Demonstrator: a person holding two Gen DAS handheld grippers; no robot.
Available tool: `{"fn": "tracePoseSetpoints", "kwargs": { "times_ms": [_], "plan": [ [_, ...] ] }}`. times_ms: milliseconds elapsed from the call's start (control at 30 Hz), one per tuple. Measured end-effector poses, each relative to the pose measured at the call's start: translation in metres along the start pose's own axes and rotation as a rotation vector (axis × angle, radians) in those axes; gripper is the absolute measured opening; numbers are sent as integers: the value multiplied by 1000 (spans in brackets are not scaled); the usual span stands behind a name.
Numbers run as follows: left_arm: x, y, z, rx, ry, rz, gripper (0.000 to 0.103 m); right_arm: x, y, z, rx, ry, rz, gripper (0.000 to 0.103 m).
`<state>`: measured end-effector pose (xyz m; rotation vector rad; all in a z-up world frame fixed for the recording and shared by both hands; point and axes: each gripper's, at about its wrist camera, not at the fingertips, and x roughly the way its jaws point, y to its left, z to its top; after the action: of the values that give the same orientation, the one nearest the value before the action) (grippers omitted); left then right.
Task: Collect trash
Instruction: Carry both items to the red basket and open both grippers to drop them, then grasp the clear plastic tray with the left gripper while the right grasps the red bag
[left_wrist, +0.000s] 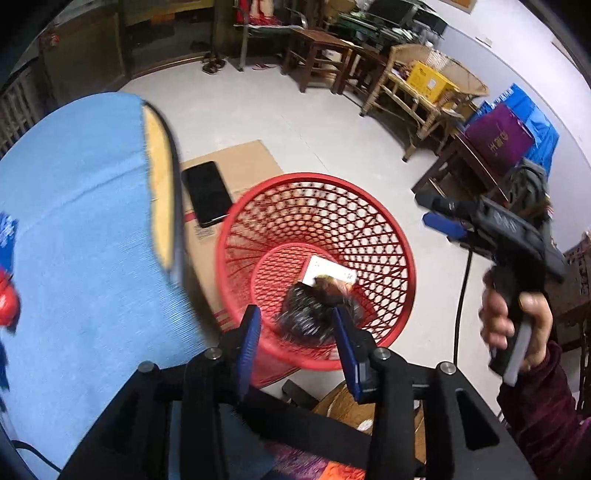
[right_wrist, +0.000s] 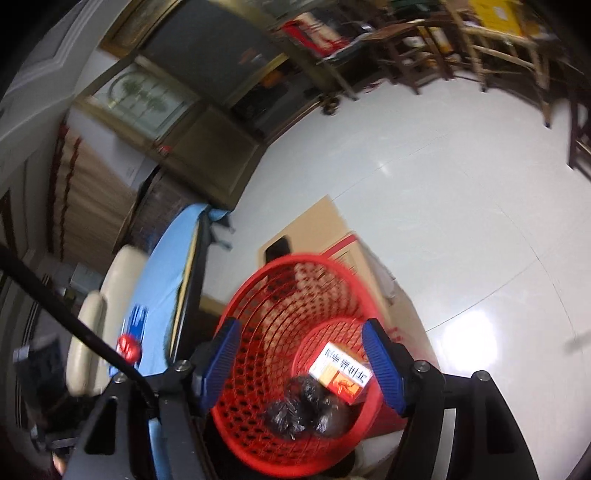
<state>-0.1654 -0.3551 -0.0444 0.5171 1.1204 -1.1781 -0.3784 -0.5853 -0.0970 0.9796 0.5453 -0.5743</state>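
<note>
At the left a table with a blue cloth (left_wrist: 74, 229) stands beside a flat piece of cardboard (left_wrist: 236, 162) on the floor, with a black phone (left_wrist: 207, 192) lying on it. In the middle the left gripper (left_wrist: 295, 325) hangs released above the red basket (left_wrist: 402, 258), where a crumpled black wrapper (left_wrist: 310, 317) and a small box (left_wrist: 328, 271) lie on the bottom. At the right a hand (left_wrist: 517, 325) holds the right gripper (right_wrist: 306, 354), its jaws apart with nothing between them, over the same basket.

One red basket (right_wrist: 258, 369), one small box (right_wrist: 341, 373), three crumpled black bags (right_wrist: 310, 408), one phone (left_wrist: 207, 192).
</note>
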Motion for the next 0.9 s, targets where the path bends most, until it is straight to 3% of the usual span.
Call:
{"fn": "tracePoseSetpoints", "kwargs": {
  "times_ms": [167, 367, 467, 567, 900],
  "plan": [
    [-26, 33, -23, -67, -38, 41, 42, 25, -14, 31, 85, -47, -70, 72],
    [-63, 79, -56, -172, -112, 133, 43, 75, -24, 44, 150, 50, -69, 72],
    [-82, 110, -76, -257, -142, 171, 43, 94, -21, 32, 165, 119, -37, 72],
    [-98, 138, -94, -339, -167, 210, 43, 101, -6, 17, 103, 131, -61, 73],
    [-152, 210, -135, -510, -276, 291, 43, 105, 23, -39, 28, 248, -20, 73]
  ]
}}
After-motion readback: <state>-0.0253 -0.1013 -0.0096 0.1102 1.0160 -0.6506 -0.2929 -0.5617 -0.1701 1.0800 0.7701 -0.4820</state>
